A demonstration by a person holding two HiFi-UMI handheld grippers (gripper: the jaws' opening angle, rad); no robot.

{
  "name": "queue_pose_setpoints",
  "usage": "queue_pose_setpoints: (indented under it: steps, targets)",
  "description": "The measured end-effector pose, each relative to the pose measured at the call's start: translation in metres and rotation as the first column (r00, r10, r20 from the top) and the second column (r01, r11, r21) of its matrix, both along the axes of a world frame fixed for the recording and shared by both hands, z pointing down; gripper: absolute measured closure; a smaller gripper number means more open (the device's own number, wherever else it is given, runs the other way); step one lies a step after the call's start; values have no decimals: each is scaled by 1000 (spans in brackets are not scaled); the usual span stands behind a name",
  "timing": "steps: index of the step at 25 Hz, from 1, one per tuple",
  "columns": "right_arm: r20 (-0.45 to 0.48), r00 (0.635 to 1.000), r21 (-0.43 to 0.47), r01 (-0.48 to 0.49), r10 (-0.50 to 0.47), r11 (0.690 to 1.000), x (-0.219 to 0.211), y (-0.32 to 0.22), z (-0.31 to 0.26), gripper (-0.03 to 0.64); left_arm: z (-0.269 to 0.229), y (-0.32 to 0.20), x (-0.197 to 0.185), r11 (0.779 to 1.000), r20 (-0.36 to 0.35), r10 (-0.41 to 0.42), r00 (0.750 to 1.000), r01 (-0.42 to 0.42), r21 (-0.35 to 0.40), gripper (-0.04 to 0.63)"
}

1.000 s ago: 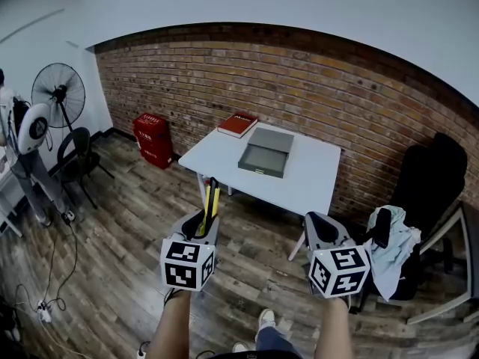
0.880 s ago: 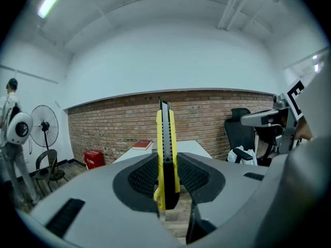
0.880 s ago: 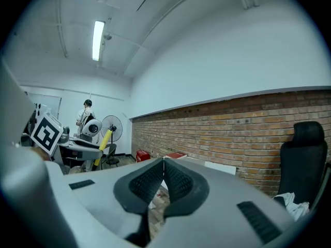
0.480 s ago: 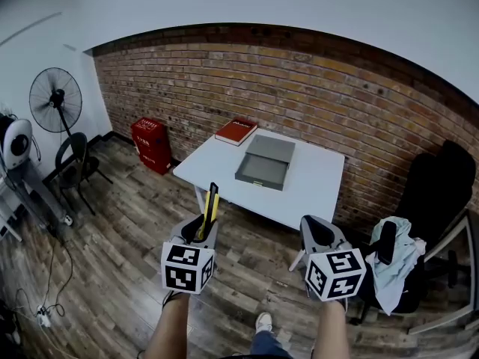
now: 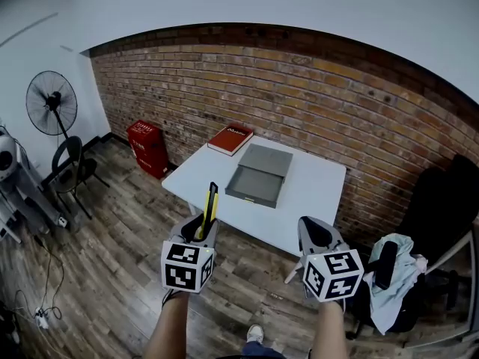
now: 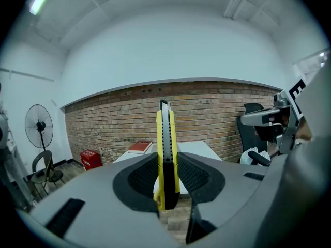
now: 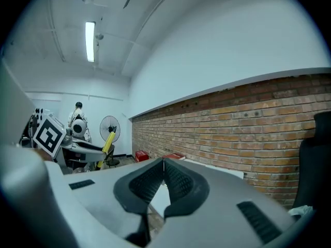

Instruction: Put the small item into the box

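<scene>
A yellow utility knife (image 5: pixel 210 204) stands upright between the pads of my left gripper (image 5: pixel 207 221), which is shut on it. In the left gripper view the knife (image 6: pixel 166 154) rises well above the pads. My right gripper (image 5: pixel 315 232) is held level with it at the right, and its pads meet at the tips (image 7: pixel 164 170) with nothing between them. Ahead, a grey open box (image 5: pixel 259 175) lies on a white table (image 5: pixel 318 189), with its lid part behind it. Both grippers are short of the table, above the wood floor.
A red book (image 5: pixel 230 139) lies at the table's far left corner. A brick wall runs behind the table. A red crate (image 5: pixel 146 146), a standing fan (image 5: pixel 51 103) and a dark chair (image 5: pixel 71 169) are at the left. A black chair with draped cloth (image 5: pixel 393 275) stands at the right.
The table and box have come nearer and shifted slightly in view as the person walks toward them. Both grippers keep their pose, the knife still held.
</scene>
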State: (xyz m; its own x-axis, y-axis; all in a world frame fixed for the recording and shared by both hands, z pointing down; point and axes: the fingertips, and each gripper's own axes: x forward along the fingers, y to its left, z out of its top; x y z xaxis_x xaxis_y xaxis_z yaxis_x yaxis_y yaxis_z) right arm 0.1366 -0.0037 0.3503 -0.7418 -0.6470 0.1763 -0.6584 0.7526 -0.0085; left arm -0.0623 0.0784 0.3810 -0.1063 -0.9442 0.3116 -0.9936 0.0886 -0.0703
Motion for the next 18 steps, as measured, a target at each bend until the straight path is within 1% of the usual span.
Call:
queue_pose_setpoints:
  steps: [10,13,18]
  targets:
    - [5,999,-18,38,-38,999,-7,-78,8,597,4,-72,0,999,15,-25,1000,25,-20,465]
    - [2,998,-23,56,-56,998,-13,-94,11,597,6,-85,-6,999,20,-44,999,45,-29,465]
    - [0,996,-21,84,-84,996,-20,-110,12,597,6,-98,-12,997,16,-71,997,71,-24,465]
